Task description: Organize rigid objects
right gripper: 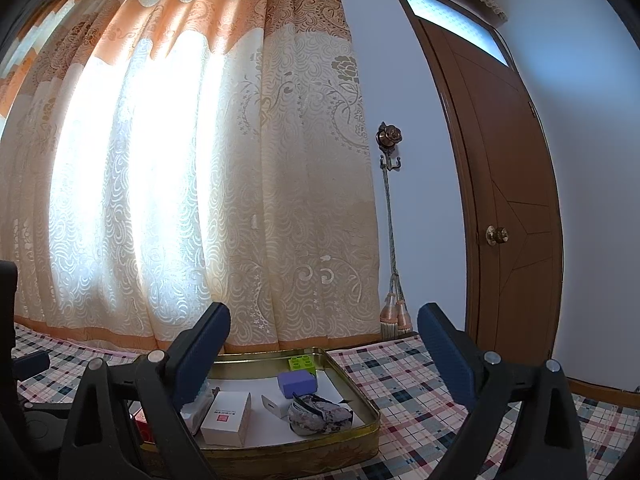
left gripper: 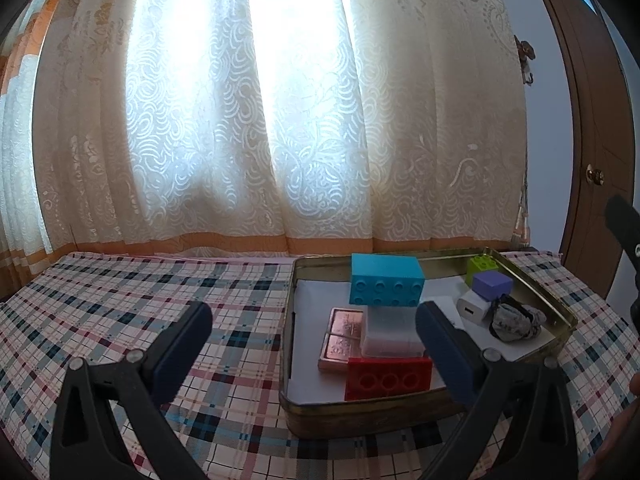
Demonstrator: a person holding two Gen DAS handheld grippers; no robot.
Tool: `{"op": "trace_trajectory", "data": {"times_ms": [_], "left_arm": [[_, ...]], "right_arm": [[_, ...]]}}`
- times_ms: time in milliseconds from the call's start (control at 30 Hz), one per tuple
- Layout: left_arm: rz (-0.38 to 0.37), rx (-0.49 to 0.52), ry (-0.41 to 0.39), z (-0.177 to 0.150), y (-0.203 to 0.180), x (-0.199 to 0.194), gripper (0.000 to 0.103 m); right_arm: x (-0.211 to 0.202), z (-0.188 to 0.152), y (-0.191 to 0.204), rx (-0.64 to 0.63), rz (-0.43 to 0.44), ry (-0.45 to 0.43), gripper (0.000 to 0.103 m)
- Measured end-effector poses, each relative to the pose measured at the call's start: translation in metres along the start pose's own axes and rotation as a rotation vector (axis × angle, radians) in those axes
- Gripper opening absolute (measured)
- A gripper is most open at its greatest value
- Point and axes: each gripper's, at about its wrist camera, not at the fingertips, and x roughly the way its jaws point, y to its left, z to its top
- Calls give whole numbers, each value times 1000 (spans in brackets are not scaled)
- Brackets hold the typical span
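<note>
We see a brassy metal tin (left gripper: 560, 312) with a dull sheen, lined with matt white paper (left gripper: 308, 376). Smooth plastic bricks (left gripper: 386, 286) lie inside, beside a glossy copper-toned bar (left gripper: 344, 332). Woven checked cloth (left gripper: 140, 292) lies underneath.

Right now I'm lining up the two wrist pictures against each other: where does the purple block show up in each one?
Left wrist view: the purple block sits right of centre, at the tin tray's far right corner, in front of the green brick.
Right wrist view: purple block low, near centre, in the tray.
Shared landmark: the green brick right behind it.
</note>
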Motion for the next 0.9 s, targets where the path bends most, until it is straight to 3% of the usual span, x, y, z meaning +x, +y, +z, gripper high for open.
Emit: {"op": "trace_trajectory", "data": {"times_ms": [900], "left_arm": [[8,6,16,0,0,1,103]], "right_arm": [[3,-2,-3,2,-16,21,97]]}}
